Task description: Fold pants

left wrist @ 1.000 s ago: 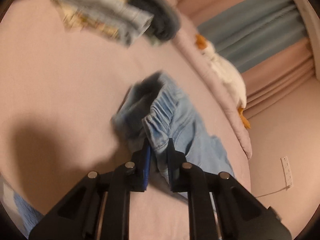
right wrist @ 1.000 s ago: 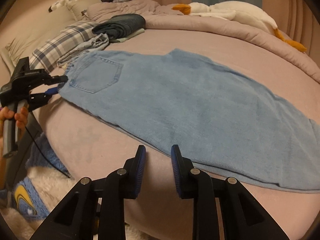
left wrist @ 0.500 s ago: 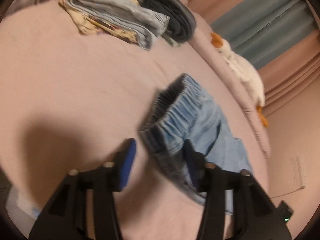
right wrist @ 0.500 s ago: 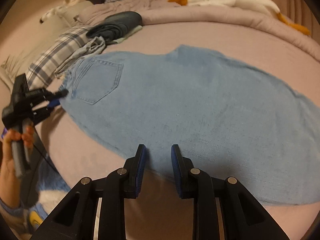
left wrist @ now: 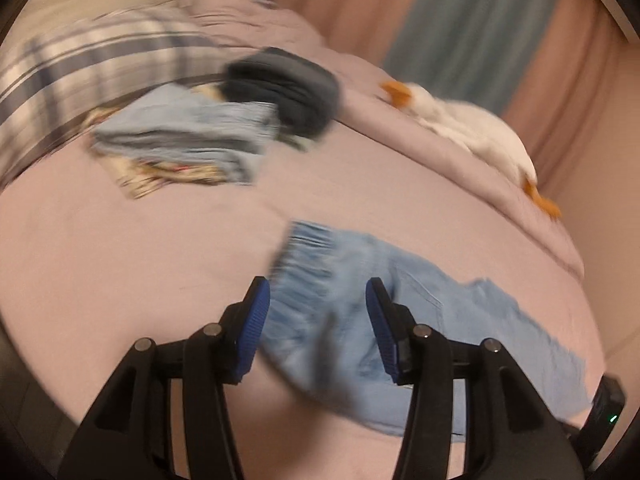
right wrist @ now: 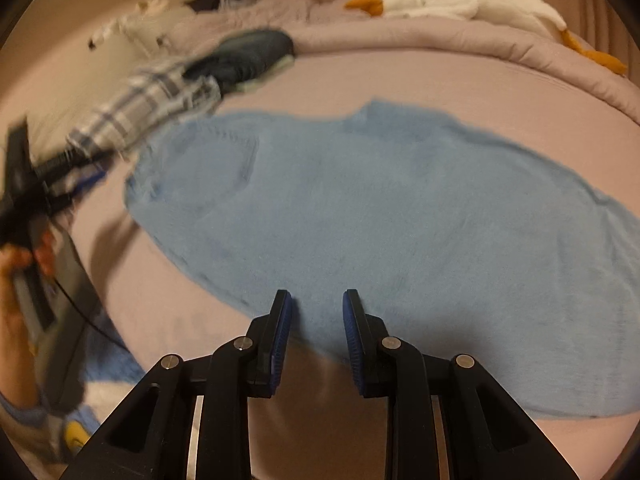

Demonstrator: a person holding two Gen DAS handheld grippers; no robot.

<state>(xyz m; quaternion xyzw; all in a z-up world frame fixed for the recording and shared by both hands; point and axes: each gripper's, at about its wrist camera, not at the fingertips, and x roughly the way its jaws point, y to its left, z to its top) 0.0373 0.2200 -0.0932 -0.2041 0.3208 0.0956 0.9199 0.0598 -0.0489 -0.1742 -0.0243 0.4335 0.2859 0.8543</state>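
Your right gripper (right wrist: pixel 317 312) came nearest in its own view: blue-padded jaws a little apart, nothing between them, poised over the near edge of the pants (right wrist: pixel 400 232). Your left gripper (left wrist: pixel 318 312) showed its jaws standing well apart over the elastic waistband, the pads not pressing on the cloth; in the right wrist view the same tool appeared at the far left, blurred, held in your left hand (right wrist: pixel 24 264) just beside the waist end. The pants were light blue denim, lying flat on the pink bed sheet (right wrist: pixel 400 80). Their long axis ran across the right wrist view, from the waist and back pocket at the left to the leg ends at the lower right, running past the frame edge. In the left wrist view the same pants (left wrist: pixel 420 320) ran away to the right, waistband nearest the tool. Beyond the waist end, well apart, lay a pile of folded clothes (left wrist: pixel 192 136), a dark folded garment (right wrist: pixel 244 58) and a plaid pillow (right wrist: pixel 144 116). Farthest stood the rolled pink duvet (right wrist: pixel 440 46), with a white plush goose (right wrist: pixel 472 4) lying on it, and pink and blue curtains (left wrist: pixel 480 32) behind.
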